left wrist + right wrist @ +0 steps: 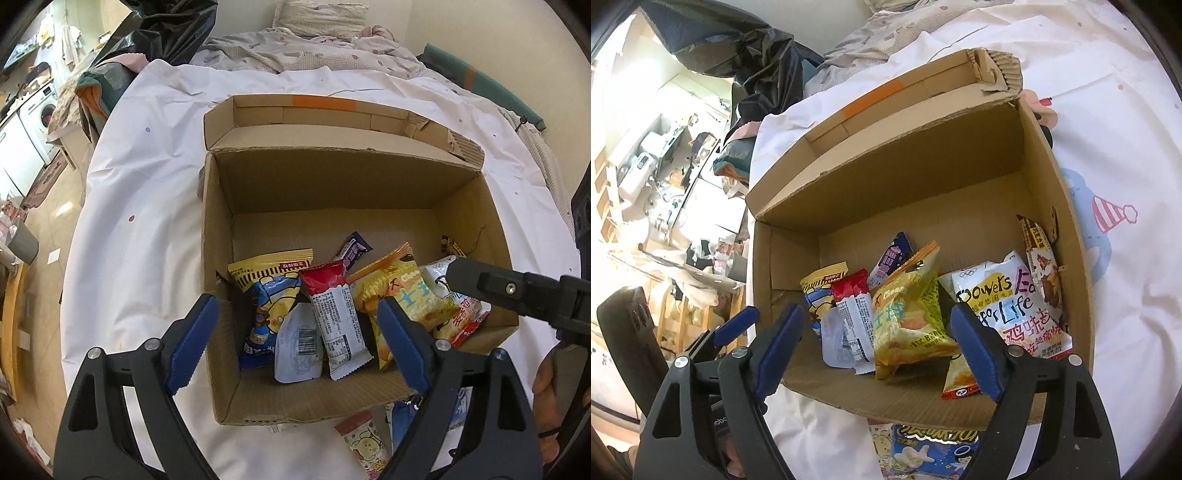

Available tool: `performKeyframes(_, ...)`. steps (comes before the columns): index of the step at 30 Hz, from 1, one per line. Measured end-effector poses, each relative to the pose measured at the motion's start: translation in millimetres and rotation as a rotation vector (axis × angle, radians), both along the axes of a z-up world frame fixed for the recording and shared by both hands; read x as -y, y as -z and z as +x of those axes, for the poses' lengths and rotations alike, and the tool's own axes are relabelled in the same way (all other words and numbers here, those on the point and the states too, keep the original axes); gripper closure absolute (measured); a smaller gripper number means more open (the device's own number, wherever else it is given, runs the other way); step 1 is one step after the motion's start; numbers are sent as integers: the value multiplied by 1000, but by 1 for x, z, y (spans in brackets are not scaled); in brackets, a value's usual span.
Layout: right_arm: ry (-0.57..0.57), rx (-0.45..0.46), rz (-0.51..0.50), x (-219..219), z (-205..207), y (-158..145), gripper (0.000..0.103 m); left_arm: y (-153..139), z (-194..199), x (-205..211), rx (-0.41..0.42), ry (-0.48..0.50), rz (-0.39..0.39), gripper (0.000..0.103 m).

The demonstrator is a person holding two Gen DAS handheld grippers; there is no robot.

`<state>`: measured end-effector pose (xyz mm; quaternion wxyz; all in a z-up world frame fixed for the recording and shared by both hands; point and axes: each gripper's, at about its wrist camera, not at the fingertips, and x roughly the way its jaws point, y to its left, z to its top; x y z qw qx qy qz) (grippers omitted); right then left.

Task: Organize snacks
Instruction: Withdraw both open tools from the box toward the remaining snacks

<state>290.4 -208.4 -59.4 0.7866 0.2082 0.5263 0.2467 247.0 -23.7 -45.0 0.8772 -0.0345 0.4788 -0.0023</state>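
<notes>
Bed covered by a white sheet [155,177], faint coloured dots and a cartoon print on it. Open cardboard box [221,332] sits directly on the sheet, flaps up. Just beside the box's near wall, loose snack packets lie on the sheet: a pale cartoon packet [364,443] and a blue packet [931,454]; possibly one or two more, partly hidden. At the far end, a rumpled patterned quilt [295,51] and a pillow [321,16].
</notes>
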Motion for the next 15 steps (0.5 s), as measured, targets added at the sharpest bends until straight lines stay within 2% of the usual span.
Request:
performKeyframes(8,23,17,15,8,-8,-9,19,-10,-12,-7,25,-8,-16,17)
performKeyframes(15,44,24,3,17,-31,-20,19,-19,-31,-12,40,-19,-19,17)
